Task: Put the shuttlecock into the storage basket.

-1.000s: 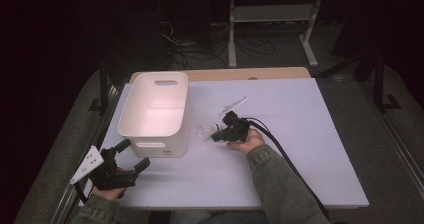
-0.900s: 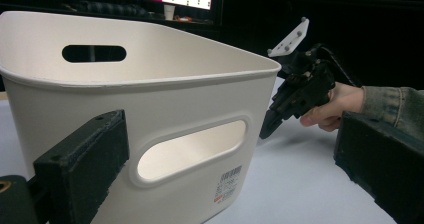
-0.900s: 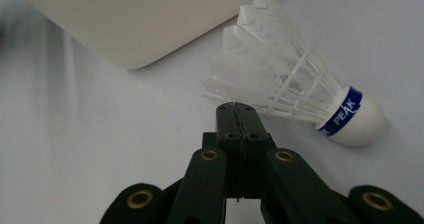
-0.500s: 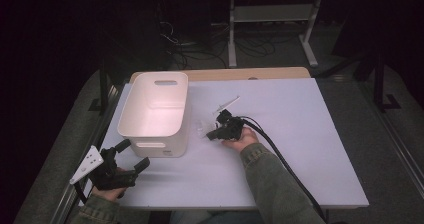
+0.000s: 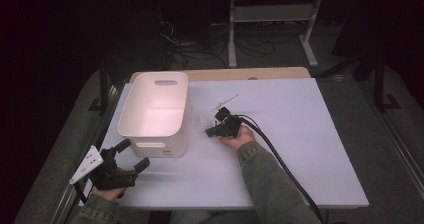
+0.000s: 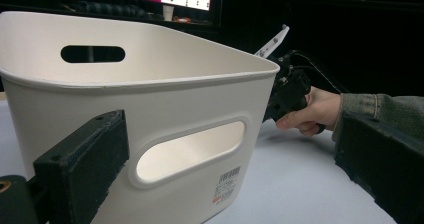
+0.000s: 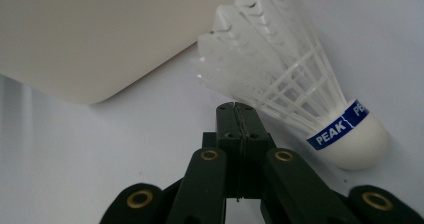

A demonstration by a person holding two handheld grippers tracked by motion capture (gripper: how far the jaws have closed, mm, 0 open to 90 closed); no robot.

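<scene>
A bin (image 5: 156, 113) stands on the table (image 5: 300, 134), toward its left and far half. A shuttlecock (image 5: 204, 121) lies on the table just right of the bin, its feathers toward the bin wall and its cork end away from it. The right gripper (image 5: 214, 130) sits just beside the shuttlecock, on its near right side, jaws pressed together. The left gripper (image 5: 134, 156) is at the table's near left corner, in front of the bin, well apart from the shuttlecock.

A white feathered shuttlecock (image 7: 300, 84) with a blue band lies on its side beside the white bin (image 7: 100, 34).
</scene>
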